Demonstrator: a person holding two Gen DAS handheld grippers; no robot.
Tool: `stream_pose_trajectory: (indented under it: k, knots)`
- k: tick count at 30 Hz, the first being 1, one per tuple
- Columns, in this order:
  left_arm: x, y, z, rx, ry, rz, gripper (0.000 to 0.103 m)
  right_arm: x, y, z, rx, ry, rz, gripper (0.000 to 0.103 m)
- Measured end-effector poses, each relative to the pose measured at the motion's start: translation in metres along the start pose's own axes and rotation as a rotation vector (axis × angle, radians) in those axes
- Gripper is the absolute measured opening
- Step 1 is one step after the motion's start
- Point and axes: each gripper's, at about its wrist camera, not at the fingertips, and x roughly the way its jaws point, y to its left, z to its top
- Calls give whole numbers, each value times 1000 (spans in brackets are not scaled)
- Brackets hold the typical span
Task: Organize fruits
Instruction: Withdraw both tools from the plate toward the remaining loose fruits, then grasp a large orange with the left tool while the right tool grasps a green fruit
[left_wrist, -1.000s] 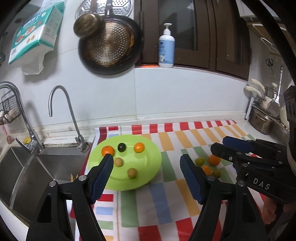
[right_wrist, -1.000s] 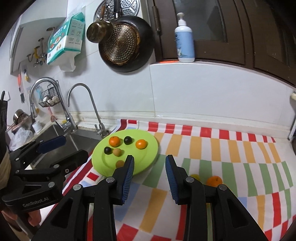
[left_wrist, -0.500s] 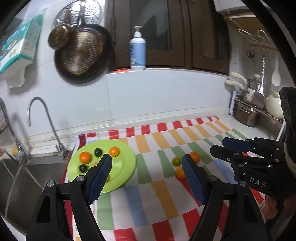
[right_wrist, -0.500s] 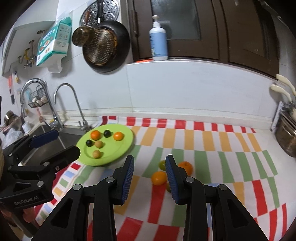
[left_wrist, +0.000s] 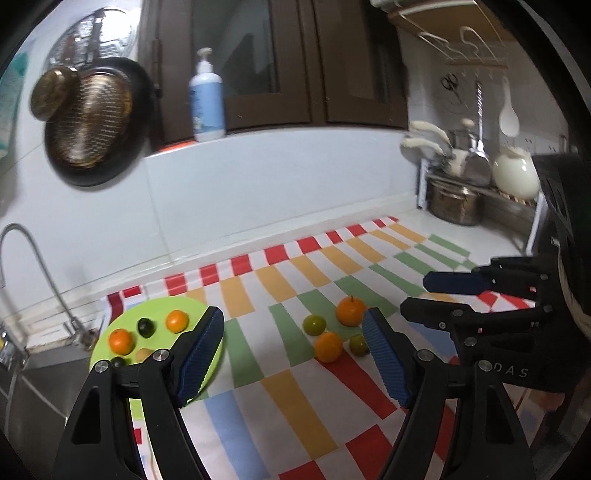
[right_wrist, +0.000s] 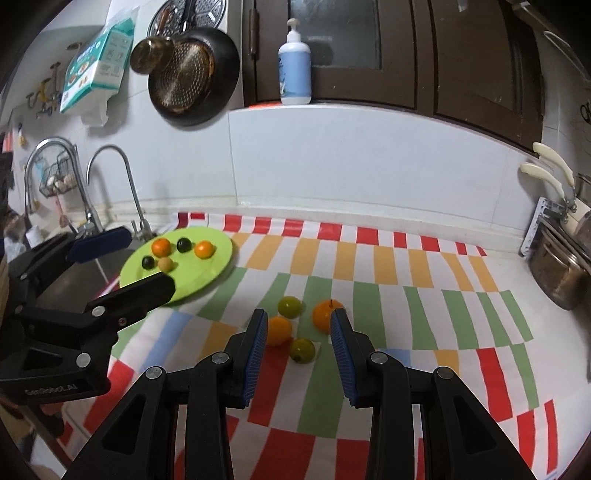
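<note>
Green plate (right_wrist: 221, 258) mid-left holds five fruits | four loose fruits (right_wrist: 295, 328) centre on cloth (right_wrist: 406, 317) | right gripper (right_wrist: 295, 347) jaws apart, empty | left gripper (left_wrist: 293, 360) jaws wide, empty | straddle one fruit, close gently so neighbours stay put

1. The striped mat (right_wrist: 424, 295) lies bare along its right edge.
2. Four loose fruits (right_wrist: 295, 325) crowd its centre.
3. The green plate (right_wrist: 207, 273) blocks its left edge.
4. A pot (right_wrist: 557, 273) stands beyond the right edge.
</note>
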Motion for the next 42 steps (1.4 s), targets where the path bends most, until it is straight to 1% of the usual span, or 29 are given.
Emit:
stream_pose_trajectory:
  k: [3,4,7,11,13,22,27,37,39,40,42]
  knots:
    - [13,-3,-5,51,25,-27,76,10,0,-4,-30,23,6,36]
    - [17,-4,-7,63,30,-35,73,15,0,-5,-44,35,9,36]
    - [27,-6,-12,95,42,-55,71,26,0,-9,-63,65,11,36]
    - [42,-7,-18,118,75,-100,66,42,0,-15,-77,102,28,36]
    - [51,-9,-22,137,98,-123,61,50,0,-18,-82,123,40,36]
    - [89,-9,-36,171,192,-189,52,87,-4,-27,-98,208,75,36]
    - [101,-12,-40,189,213,-212,50,100,-4,-29,-112,225,85,36]
    - [116,-14,-39,179,255,-247,45,111,-11,-31,-93,247,99,36]
    - [118,-15,-38,183,261,-251,45,111,-13,-31,-85,250,106,32]
    - [120,-16,-38,186,267,-257,45,110,-14,-31,-88,251,106,29]
    - [123,-18,-37,190,275,-259,43,108,-15,-32,-89,247,100,29]
